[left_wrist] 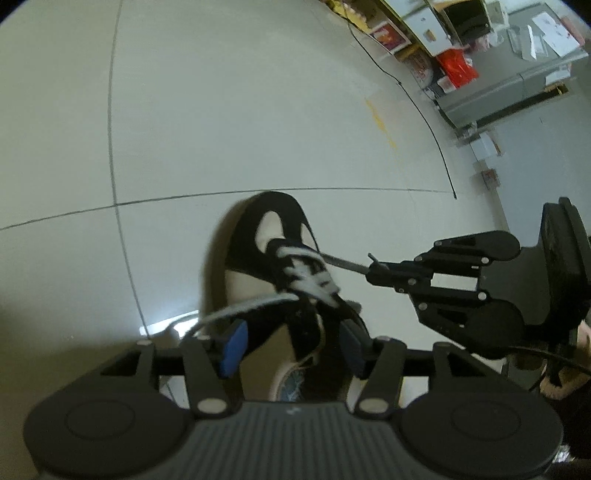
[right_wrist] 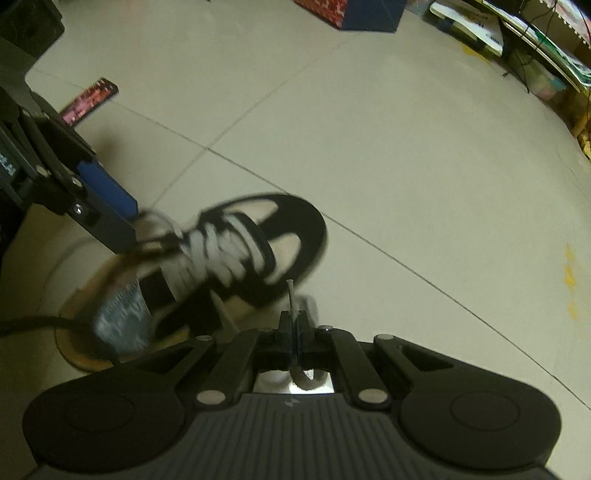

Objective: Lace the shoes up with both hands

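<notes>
A black and cream sneaker [left_wrist: 266,240] with white laces [left_wrist: 306,273] stands on the pale tiled floor, toe pointing away. My left gripper [left_wrist: 293,347] is open, its blue pads either side of the shoe's collar; a loose white lace strand [left_wrist: 243,306] runs past the left pad. My right gripper [left_wrist: 373,267] reaches in from the right, shut on a lace end pulled taut from the upper eyelets. In the right wrist view the right gripper [right_wrist: 293,321] pinches that lace, its tip [right_wrist: 290,290] poking out above the jaws, beside the blurred sneaker [right_wrist: 295,229]. A blue-padded left finger [right_wrist: 107,192] shows at the left.
A round tan mat [right_wrist: 77,354] lies under the shoe's heel. A black cable [left_wrist: 424,122] crosses the floor toward cluttered shelves and boxes [left_wrist: 454,66] and a grey cabinet [left_wrist: 491,96]. A blue box [right_wrist: 369,14] and a small patterned packet [right_wrist: 88,99] lie farther off.
</notes>
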`<state>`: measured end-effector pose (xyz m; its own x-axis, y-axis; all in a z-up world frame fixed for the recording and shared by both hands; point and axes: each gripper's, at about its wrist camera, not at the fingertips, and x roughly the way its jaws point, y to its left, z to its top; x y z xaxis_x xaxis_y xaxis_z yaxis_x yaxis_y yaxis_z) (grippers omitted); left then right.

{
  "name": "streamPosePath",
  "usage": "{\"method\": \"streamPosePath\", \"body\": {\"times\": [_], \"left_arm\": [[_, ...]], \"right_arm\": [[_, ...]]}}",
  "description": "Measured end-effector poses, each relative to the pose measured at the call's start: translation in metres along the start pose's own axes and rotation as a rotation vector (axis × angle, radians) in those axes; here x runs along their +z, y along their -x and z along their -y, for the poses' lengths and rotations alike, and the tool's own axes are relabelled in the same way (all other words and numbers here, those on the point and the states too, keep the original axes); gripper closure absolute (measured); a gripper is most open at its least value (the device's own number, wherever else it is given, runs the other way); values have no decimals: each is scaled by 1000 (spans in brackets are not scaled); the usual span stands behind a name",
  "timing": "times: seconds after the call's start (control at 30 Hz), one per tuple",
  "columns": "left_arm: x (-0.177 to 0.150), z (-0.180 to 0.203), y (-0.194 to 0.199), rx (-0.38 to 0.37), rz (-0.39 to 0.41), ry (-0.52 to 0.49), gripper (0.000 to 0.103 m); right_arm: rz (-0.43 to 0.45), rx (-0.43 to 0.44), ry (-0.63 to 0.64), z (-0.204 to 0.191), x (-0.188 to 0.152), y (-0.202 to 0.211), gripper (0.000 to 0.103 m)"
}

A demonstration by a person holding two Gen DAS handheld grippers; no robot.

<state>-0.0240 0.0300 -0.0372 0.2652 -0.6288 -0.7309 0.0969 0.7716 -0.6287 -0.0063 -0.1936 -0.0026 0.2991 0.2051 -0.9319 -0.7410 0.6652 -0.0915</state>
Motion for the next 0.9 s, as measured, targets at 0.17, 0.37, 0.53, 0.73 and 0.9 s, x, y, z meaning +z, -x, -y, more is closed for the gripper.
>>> {"method": "streamPosePath", "body": {"times": [0.17,0.37,0.53,0.73,0.9], "left_arm": [[-4,8,-7,-5,-21,-33,46],[-11,22,-3,31,-39,-183,49],[-20,35,2,85,-35,-316,53],[-24,44,-7,113,-62,-366,54],[-27,52,-9,145,-60,-419,54]], "right_arm": [[-24,-24,41,8,-8,16,100],[-33,-20,29,22,-18,50,100],[-76,-28,88,27,-30,87,100],[-179,-46,224,27,-35,111,100],[-266,-63,320,22,-35,126,100]]}}
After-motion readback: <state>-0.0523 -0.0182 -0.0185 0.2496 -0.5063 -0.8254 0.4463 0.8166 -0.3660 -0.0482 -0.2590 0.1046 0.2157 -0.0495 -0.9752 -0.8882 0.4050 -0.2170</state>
